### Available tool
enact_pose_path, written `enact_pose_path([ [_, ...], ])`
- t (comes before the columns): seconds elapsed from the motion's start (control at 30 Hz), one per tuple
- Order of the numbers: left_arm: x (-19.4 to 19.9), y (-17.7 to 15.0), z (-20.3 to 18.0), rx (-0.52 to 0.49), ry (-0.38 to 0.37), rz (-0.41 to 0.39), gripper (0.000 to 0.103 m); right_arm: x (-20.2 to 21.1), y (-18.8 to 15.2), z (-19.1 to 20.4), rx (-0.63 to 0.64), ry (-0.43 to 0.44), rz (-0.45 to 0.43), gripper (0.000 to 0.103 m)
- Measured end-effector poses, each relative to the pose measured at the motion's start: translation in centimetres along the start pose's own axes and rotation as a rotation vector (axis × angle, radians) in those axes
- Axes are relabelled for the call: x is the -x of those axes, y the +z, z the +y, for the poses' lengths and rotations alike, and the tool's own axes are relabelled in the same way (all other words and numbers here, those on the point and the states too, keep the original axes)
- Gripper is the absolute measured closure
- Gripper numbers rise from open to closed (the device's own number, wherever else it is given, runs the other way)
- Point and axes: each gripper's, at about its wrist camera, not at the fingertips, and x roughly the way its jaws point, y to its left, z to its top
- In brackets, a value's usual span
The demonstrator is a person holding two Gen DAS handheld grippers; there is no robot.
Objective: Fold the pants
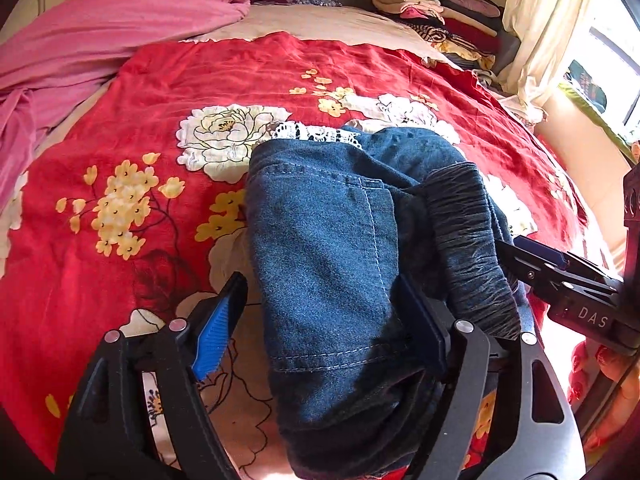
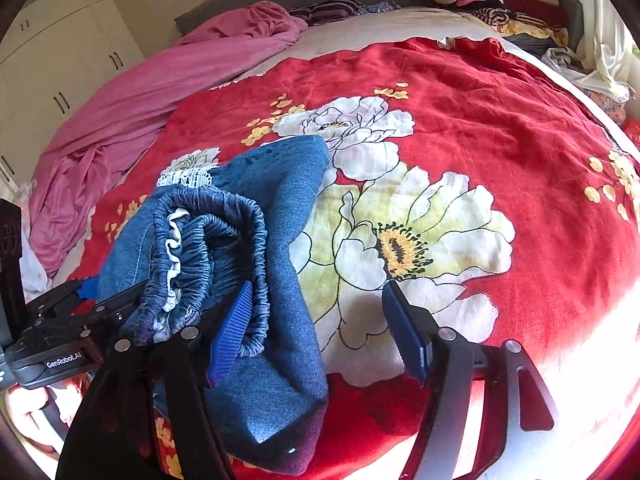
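Note:
Blue denim pants (image 1: 324, 248) with an elastic waistband (image 1: 468, 240) and white lace trim lie bunched on the red floral bedspread (image 1: 160, 80). My left gripper (image 1: 320, 320) is open, its jaws wide on either side of the denim fold. The right gripper (image 1: 560, 276) shows at the right, next to the waistband. In the right wrist view the pants (image 2: 260, 280) lie by the left finger (image 2: 232, 328). My right gripper (image 2: 320, 328) is open; the denim lies partly between its jaws. The left gripper (image 2: 72, 320) sits at the left, under the waistband (image 2: 208, 248).
A pink sheet (image 1: 100, 32) is heaped at the far left of the bed. A stack of folded clothes (image 1: 432, 8) stands at the far right corner, beside a cream curtain (image 1: 536, 32). White wardrobes (image 2: 60, 60) stand beyond the bed's left side.

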Motion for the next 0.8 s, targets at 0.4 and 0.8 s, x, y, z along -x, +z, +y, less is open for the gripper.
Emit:
enact_pose_path([
  [0.4, 1.5, -0.5, 0.8, 0.036, -0.009, -0.006, 0.011, 3.5, -0.1, 0.2, -0.010, -0.013, -0.099, 0.006],
  [0.8, 3.6, -1.2, 1.2, 0.043, -0.007, -0.025, 0.010, 5.6, -0.6, 1.1, 0.013, -0.044, -0.142, 0.005],
])
